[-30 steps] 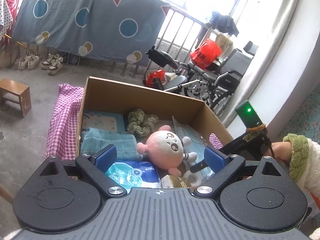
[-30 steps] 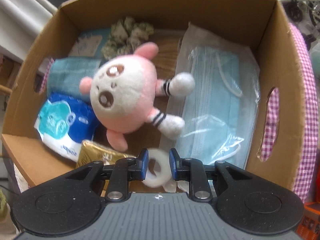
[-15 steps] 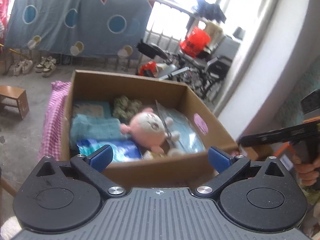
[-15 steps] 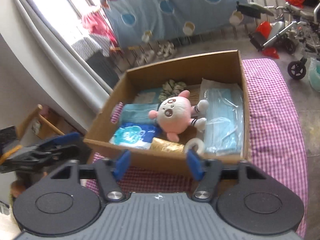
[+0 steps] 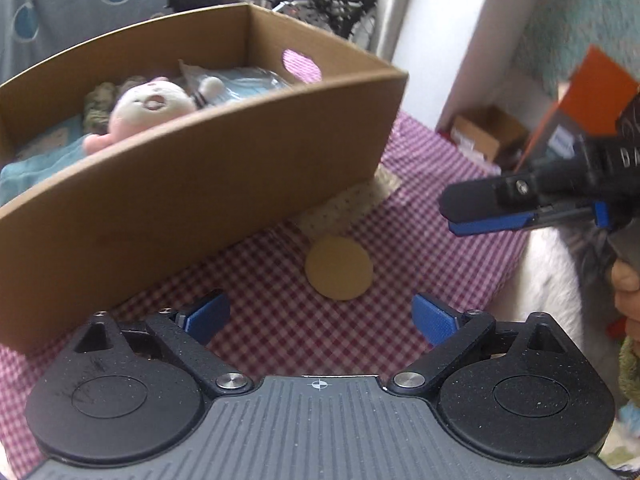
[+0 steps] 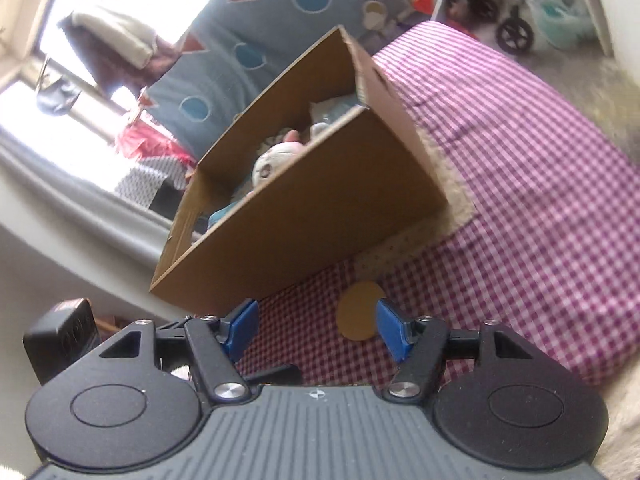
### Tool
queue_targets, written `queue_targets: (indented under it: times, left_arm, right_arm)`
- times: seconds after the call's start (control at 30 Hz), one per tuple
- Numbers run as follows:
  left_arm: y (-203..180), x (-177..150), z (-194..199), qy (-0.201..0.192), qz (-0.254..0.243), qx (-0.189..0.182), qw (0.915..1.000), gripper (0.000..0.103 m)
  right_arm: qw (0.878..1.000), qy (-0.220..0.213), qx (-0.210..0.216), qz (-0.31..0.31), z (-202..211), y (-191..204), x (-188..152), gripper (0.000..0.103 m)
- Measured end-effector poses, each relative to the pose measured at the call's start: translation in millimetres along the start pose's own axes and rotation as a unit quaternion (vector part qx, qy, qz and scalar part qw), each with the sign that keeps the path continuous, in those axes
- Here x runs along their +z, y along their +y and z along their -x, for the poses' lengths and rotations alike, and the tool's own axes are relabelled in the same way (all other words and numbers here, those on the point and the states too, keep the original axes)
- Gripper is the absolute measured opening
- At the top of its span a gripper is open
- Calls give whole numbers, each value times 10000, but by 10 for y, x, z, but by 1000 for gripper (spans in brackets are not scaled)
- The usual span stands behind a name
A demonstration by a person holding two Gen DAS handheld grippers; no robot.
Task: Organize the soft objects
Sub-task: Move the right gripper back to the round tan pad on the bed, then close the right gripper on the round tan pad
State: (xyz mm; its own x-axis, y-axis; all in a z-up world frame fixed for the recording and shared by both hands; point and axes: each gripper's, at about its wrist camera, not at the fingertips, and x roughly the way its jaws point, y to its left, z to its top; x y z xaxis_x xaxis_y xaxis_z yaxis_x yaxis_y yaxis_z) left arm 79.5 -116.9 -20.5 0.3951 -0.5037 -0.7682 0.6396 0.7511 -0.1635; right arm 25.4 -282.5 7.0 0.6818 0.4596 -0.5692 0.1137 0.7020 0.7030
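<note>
Brown corrugated cardboard box (image 5: 224, 184): stands on the worktop, open-topped, with an oval hand-hole in its side wall. Holds the soft goods already gathered: a pink-and-white round plush doll (image 5: 150, 106) with striped limbs, lying about mid-box; a dull green crinkled fabric piece (image 5: 96, 98) behind it; teal folded cloth (image 5: 24, 170) at the near left corner; a clear-wrapped pack of pale blue face masks (image 5: 256, 80) on the right-hand side.

Flat tan round pad (image 5: 339, 268): outside the box, lying on the cloth just beside its near corner. Material cannot be told. Judged the one loose item left to put away, if it belongs to the set.

Beige dotted mat (image 5: 348, 204): partly under the box corner, touching the tan pad's far edge.

Pink-and-white gingham cloth (image 6: 540, 184): covers the worktop.

Left tongs (image 5: 320, 316): spread wide, empty, low over the cloth short of the pad.

Right tongs (image 6: 314, 328): released, empty, the pad close beside the right finger.

Status: mostly done; one piece outstanding.
</note>
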Motion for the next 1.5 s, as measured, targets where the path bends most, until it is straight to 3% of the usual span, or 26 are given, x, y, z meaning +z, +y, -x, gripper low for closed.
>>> queue_targets:
  times: [0.13, 0.37, 0.5, 0.73, 0.93, 1.3, 1.5]
  left_arm:
    - [-137, -2, -245, 77, -538, 102, 9985, 91]
    - [-258, 27, -522, 168, -960, 147, 9951, 58]
    - [-248, 27, -623, 231, -958, 155, 9950, 57]
    - [-266, 43, -659, 113, -1101, 161, 9937, 54]
    - [-116, 66, -638, -17, -606, 124, 9981, 47]
    - [27, 59, -576, -95, -166, -166, 9997, 47]
    - [184, 38, -577, -222, 212, -542, 9981, 47]
  right_arm:
    - [9996, 30, -186, -198, -103, -135, -53, 61]
    - [9976, 310, -611, -2, -366, -163, -35, 50]
    - [9972, 465, -588, -12, -527, -190, -42, 41]
    - [9983, 549, -199, 5, -682, -116, -28, 40]
    - [9980, 318, 440, -311, -592, -172, -28, 39]
    - [9971, 213, -147, -717, -625, -305, 42, 40]
    - [9962, 400, 13, -778, -759, -311, 9, 39]
